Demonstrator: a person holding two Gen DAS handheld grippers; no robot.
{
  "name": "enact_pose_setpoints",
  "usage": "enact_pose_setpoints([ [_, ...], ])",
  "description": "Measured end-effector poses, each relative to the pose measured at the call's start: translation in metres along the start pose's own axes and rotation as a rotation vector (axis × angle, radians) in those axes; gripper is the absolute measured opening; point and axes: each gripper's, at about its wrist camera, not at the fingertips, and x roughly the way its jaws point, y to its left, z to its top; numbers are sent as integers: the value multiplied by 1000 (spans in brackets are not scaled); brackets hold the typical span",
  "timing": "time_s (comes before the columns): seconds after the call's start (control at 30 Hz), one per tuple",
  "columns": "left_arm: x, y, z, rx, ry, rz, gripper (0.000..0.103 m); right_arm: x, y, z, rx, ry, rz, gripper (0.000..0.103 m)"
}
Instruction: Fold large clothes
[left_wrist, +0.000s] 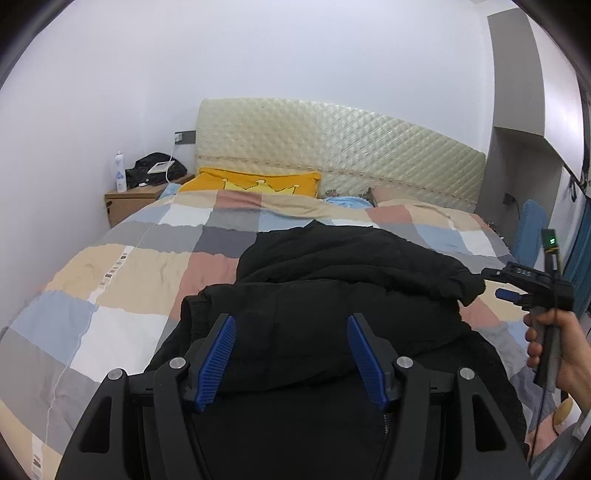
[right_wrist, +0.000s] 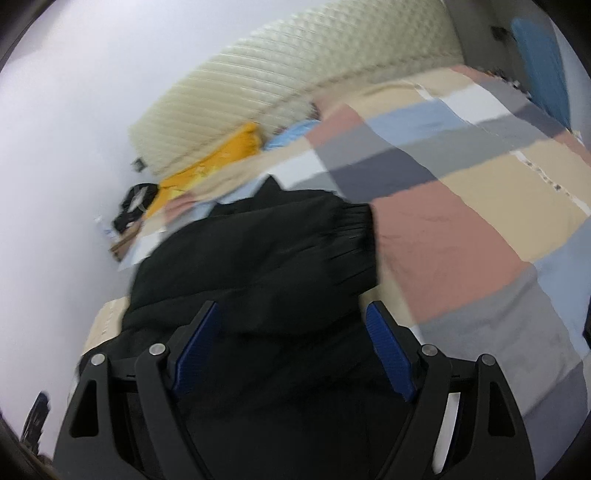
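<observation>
A large black padded jacket (left_wrist: 332, 295) lies partly folded on a bed with a checked quilt (left_wrist: 129, 280). My left gripper (left_wrist: 291, 321) hovers open over the jacket's near part, its blue pads (left_wrist: 218, 362) wide apart and pressing on nothing. In the left wrist view my right gripper (left_wrist: 496, 283) sits at the jacket's right side beside a ribbed sleeve cuff (left_wrist: 471, 290), with a hand (left_wrist: 554, 350) on its handle. The blurred, tilted right wrist view shows the right gripper (right_wrist: 292, 308) open above the jacket (right_wrist: 258, 258), the cuff (right_wrist: 356, 229) just ahead.
A quilted cream headboard (left_wrist: 332, 147) and a yellow pillow (left_wrist: 255, 181) stand at the far end of the bed. On the far left, a wooden nightstand (left_wrist: 133, 201) holds a bottle (left_wrist: 120, 171) and a black bag (left_wrist: 155, 168). A blue panel (left_wrist: 532, 229) stands right of the bed.
</observation>
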Motion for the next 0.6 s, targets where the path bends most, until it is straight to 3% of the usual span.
enact_pose_setpoints([
  [0.17,13,6,-2,-30,29,7,63,36,-37,2,121,38,64,79],
  [0.27,21,5,-2,-41,51,12,63,50,-28,-2,34,42,17,66],
  [0.33,25,5,-4,-44,63,15,63,58,-21,-4,26,53,31,63],
  [0.37,26,5,-4,-44,68,17,63,59,-20,-3,34,55,47,50],
  [0.43,30,5,-7,-41,81,21,63,62,-13,-1,19,50,44,42],
  [0.47,32,5,-8,-39,90,23,63,61,-11,-1,-5,42,36,29],
  [0.6,38,7,-11,-63,120,9,63,50,-2,2,-57,6,40,17],
])
